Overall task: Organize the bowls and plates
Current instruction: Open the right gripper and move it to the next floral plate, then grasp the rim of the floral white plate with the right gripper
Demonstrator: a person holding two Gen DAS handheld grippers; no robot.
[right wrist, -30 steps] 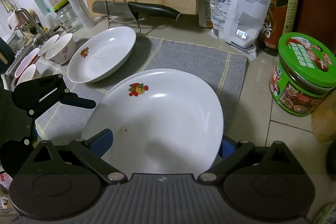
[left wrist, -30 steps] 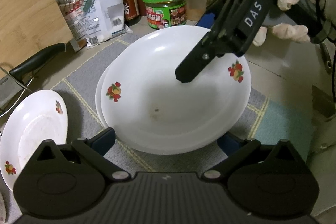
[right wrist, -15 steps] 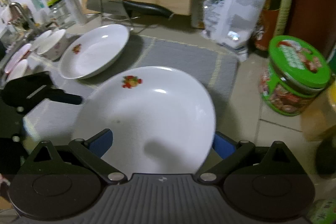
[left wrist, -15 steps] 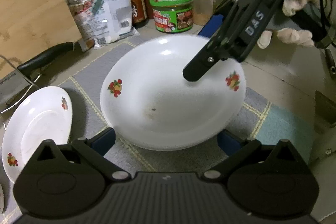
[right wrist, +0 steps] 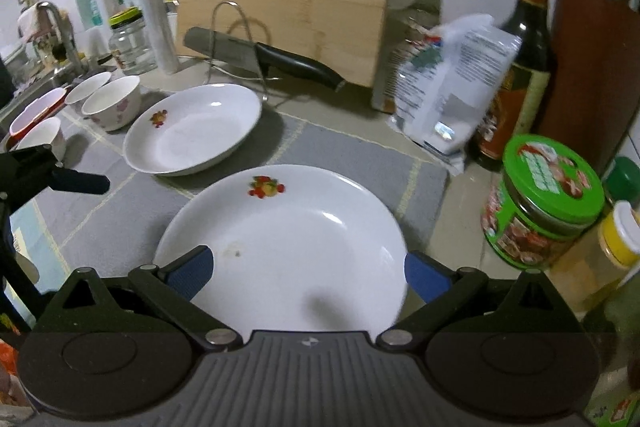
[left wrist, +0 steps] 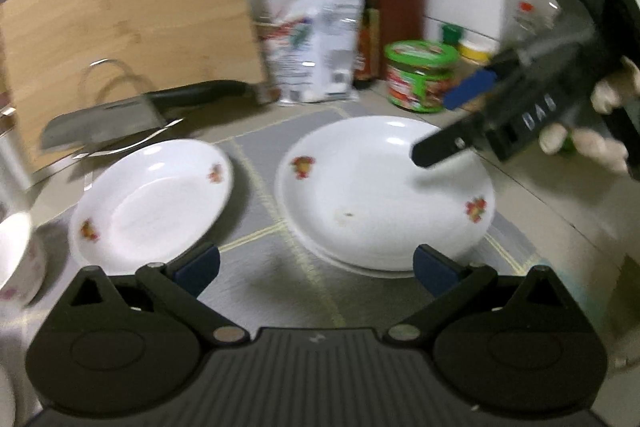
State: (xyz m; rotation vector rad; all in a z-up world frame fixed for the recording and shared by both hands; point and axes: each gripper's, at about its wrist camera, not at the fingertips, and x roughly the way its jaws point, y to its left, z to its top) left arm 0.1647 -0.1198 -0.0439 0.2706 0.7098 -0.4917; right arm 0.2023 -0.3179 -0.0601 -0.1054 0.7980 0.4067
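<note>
Plates stacked on mat (right wrist: 360, 151), top plate (right wrist: 288, 247) seated; lone plate (right wrist: 192, 131) just beside, bowls (right wrist: 112, 101) farther left. Both hand-held grippers wide open, empty: left (left wrist: 316, 267), right (right wrist: 306, 271). Next, prob.: left grabs lone plate's rim, adds to stack.

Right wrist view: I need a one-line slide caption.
Open right gripper over a white fruit-print plate on a grey mat, second white plate behind.

Your white plate (right wrist: 280, 239) has little red-and-yellow fruit prints on the rim, same as the other plate (right wrist: 192, 131) behind it. Right of that plate the jar (right wrist: 540, 203) is bright green, and your gripper pads (right wrist: 188, 271) are blue.
</note>
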